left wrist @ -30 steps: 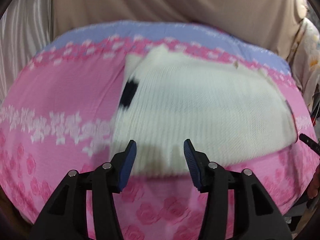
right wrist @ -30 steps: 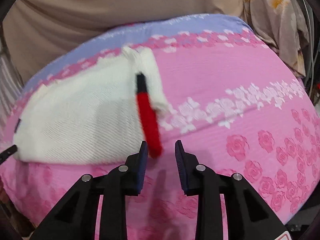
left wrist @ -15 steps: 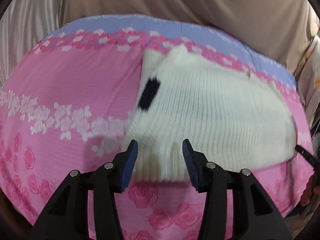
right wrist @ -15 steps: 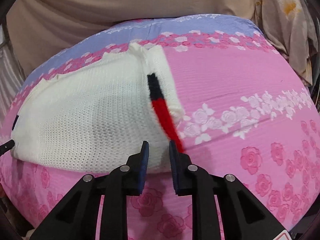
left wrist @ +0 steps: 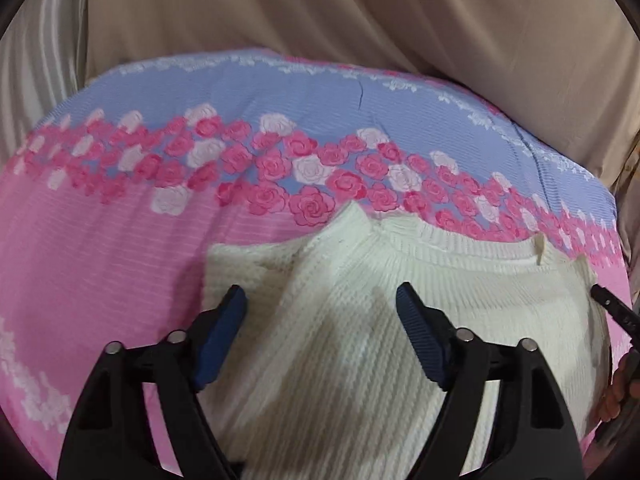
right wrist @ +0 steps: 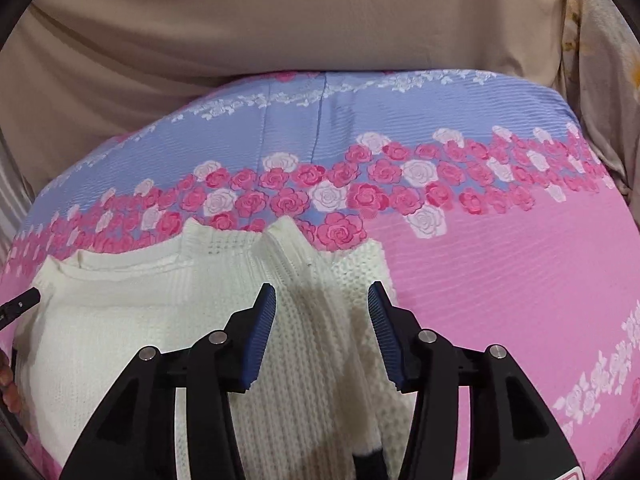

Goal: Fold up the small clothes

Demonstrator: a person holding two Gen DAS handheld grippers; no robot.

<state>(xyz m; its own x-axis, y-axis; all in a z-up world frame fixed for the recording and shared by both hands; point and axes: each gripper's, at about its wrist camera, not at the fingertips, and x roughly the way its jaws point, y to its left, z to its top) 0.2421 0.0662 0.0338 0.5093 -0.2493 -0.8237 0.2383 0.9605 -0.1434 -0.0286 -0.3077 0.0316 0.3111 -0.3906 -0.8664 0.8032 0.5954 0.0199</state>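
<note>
1. Sweater (left wrist: 360, 340) lying lower centre on the bed (left wrist: 120, 260), sleeves apparently tucked in.
2. Left hand-held gripper (left wrist: 320, 332) and right hand-held gripper (right wrist: 322, 332) hovering, jaws apart, gripping nothing.
3. Crosswise fold probably remaining.

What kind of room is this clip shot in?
Probably a bedroom: the white knit sweater lies on a rose-print pink and blue bedsheet, with beige draped fabric hanging behind it.
</note>
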